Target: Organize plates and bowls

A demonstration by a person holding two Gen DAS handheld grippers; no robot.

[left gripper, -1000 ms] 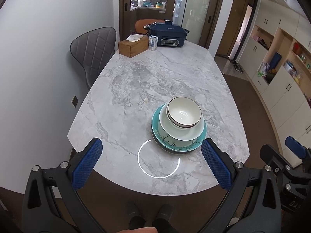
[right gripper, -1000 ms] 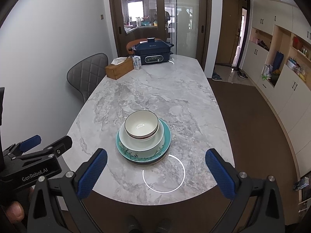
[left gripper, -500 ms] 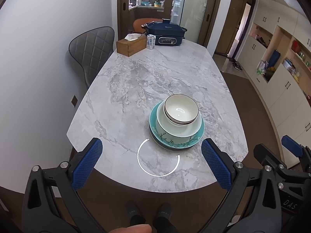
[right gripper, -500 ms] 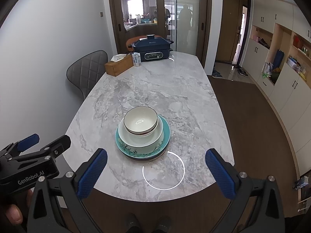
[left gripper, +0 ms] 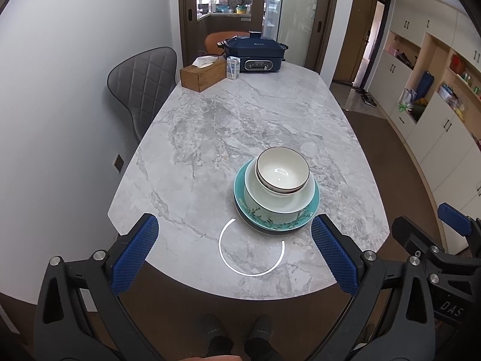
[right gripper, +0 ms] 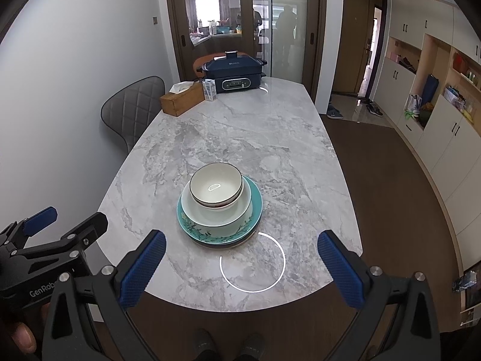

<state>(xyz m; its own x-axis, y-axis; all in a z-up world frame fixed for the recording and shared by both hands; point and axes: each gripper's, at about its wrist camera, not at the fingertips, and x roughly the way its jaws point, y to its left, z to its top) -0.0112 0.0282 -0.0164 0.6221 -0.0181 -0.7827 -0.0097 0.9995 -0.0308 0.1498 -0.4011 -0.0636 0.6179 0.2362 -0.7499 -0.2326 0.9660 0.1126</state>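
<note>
A: What is seen at the centre of the left wrist view?

B: A stack of dishes is seen on the grey marble oval surface, just right of centre. A small white bowl with a dark rim is nested in a larger plain white bowl, which is set on a teal plate with a branch pattern. In the right wrist view the same stack is found at the middle of the frame, just left of centre.

A: How are the grippers held?

B: The left gripper is held above the near edge of the surface, with its blue-padded fingers spread wide and nothing between them. The right gripper is likewise held with its fingers wide apart, clear of the stack.

A: What is placed at the top of the frame?

B: A wooden tissue box, a small white carton and a dark blue electric cooker are grouped at the far end. A grey quilted chair is set at the upper left.
</note>
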